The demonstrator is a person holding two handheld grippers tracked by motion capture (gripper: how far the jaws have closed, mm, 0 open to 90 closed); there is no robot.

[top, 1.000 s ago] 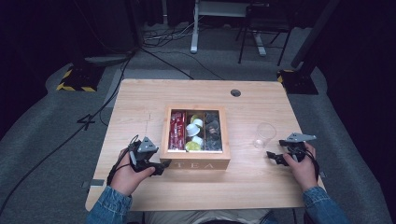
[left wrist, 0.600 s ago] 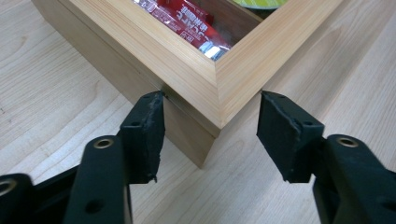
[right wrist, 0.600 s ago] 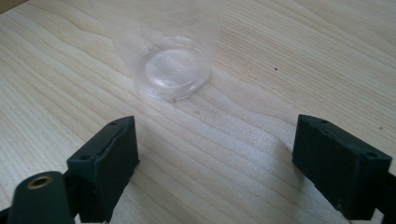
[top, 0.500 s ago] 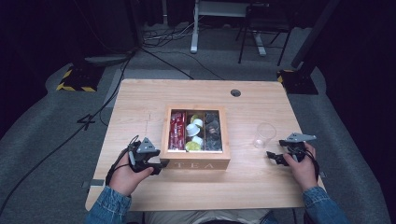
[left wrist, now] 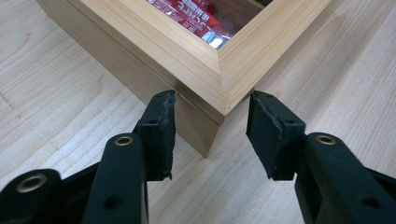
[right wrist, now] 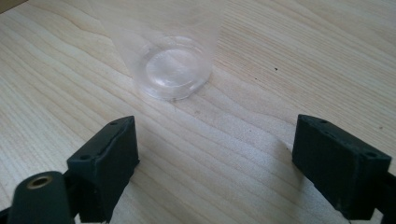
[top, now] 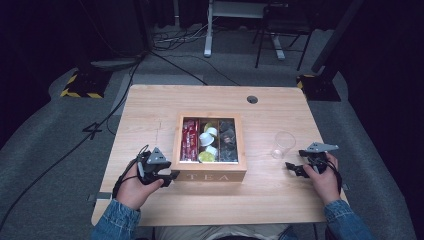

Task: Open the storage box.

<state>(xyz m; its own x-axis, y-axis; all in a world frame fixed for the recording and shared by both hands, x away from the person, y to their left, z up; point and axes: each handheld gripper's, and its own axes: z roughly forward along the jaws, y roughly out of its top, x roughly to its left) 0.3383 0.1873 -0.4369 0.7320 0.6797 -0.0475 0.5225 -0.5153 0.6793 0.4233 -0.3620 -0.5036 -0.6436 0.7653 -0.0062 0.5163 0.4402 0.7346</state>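
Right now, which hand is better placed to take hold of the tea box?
Left. The left gripper has just been closing around the tea box corner; the right gripper faces the clear cup.

"TEA" in pale capitals on front wall of wooden box; white lettering on red packets inside, too small to read.
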